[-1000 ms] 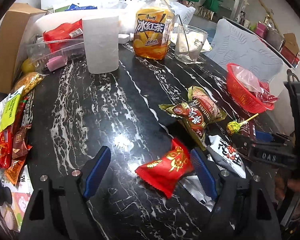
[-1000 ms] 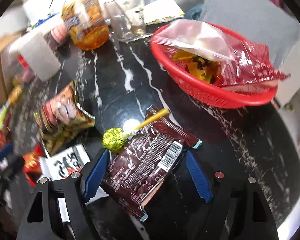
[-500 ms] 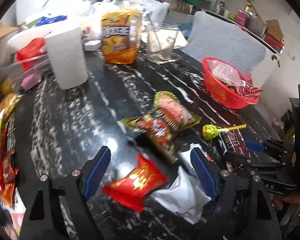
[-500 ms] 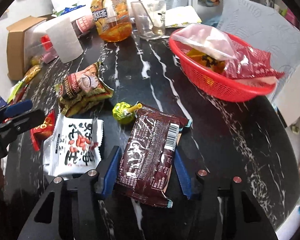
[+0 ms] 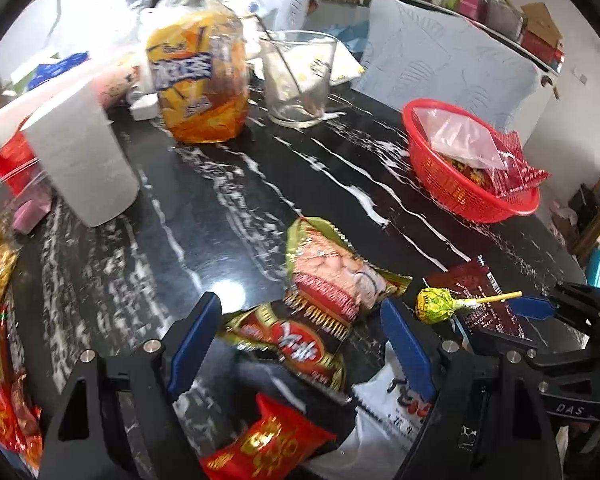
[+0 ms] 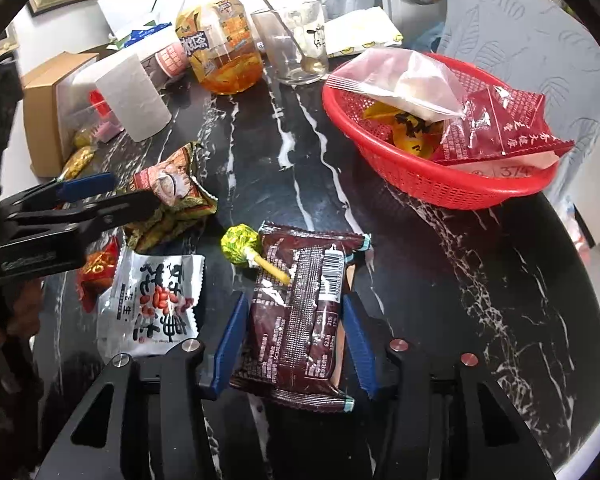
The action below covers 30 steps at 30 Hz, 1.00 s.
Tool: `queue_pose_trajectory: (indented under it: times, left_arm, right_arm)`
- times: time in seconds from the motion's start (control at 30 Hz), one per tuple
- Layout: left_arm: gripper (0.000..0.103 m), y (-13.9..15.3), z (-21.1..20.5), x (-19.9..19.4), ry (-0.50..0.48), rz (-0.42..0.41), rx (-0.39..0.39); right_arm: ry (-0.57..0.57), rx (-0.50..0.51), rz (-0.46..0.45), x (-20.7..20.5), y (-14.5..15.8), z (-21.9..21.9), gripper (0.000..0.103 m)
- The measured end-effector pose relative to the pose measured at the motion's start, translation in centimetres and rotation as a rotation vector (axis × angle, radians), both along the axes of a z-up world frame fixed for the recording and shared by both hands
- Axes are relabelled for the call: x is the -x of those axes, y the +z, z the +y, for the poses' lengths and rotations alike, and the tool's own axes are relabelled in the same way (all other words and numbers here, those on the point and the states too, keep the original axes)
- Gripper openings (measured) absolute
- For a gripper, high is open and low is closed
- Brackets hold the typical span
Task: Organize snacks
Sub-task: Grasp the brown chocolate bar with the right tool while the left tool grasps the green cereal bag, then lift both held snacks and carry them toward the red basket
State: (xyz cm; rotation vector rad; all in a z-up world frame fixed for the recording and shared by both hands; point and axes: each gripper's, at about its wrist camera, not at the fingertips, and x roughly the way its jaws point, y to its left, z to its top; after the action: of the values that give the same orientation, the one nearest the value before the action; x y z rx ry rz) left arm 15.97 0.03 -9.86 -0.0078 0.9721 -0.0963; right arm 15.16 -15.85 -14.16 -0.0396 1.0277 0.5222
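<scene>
While the black marble table [image 6: 480, 280] fills both views as before, the left wrist view has slid toward the red basket [image 5: 460, 192], now at 2 o'clock and larger than a second ago. The basket, at 1 o'clock in the right wrist view, holds a clear bag and red packets. The tea bottle [image 5: 200, 76] sits at 11 o'clock, the paper roll [image 5: 80, 152] at 10.

The right gripper [image 6: 294, 328] was wide around the brown snack packet [image 6: 300, 312] a second ago; now its jaws are closing and the blue pads look pressed to the packet's sides at 6 o'clock. The packet lies flat on the table, turned lengthwise between the fingers.

The left gripper [image 5: 300, 344] stands wide open, nothing gripped, same gap as before. The red candy packet [image 5: 268, 444] that lay between its fingers has dropped to 6 o'clock; the green-gold snack bag [image 5: 324, 280] is now between them.

The white peanut packet [image 6: 152, 300] lies at 8 o'clock in the right view. The lollipop [image 6: 240, 244] rests with its stick on the brown packet's top edge.
</scene>
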Motion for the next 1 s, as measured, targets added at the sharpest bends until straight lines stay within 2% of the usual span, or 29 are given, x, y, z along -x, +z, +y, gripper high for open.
queue_pose_trajectory:
  times: [0.1, 0.2, 0.27, 0.3, 0.33, 0.4, 0.47, 0.57, 1.0]
  left_arm:
    - [0.082, -0.9, -0.4, -0.9, 0.003, 0.026, -0.010]
    - [0.081, -2.2, -0.2, -1.6, 0.012, 0.090, 0.037]
    - [0.073, -2.6, -0.2, -1.4, 0.016, 0.097, 0.043]
    - [0.059, -2.8, -0.3, -1.1, 0.022, 0.098, 0.031]
    - [0.051, -2.9, -0.4, -1.0, 0.028, 0.101, 0.021]
    - [0.047, -3.1, -0.4, -0.5, 0.055, 0.099, 0.022]
    - [0.045, -2.9, -0.5, 0.0, 0.054, 0.099, 0.015]
    - [0.045, -2.6, -0.8, 1.1, 0.054, 0.098, 0.017]
    - [0.044, -2.4, -4.1, 6.7, 0.020, 0.142, 0.078]
  right_arm:
    - [0.006, -0.002, 0.004, -0.1, -0.1, 0.0, 0.051]
    - [-0.001, -0.028, 0.026, -0.5, -0.4, -0.2, 0.063]
    - [-0.003, -0.041, 0.035, -0.5, -0.5, -0.2, 0.068]
    - [-0.005, -0.037, 0.035, -0.5, -0.5, -0.1, 0.068]
    - [-0.003, -0.028, 0.029, -0.5, -0.5, 0.1, 0.068]
    - [0.007, 0.000, 0.006, -0.2, -0.6, 0.5, 0.068]
    - [0.015, 0.018, -0.012, 0.2, -0.6, 0.8, 0.053]
    - [0.015, 0.020, -0.015, 0.6, -0.5, 0.6, 0.050]
    - [-0.023, 0.028, -0.004, 4.6, 0.1, -1.8, 0.048]
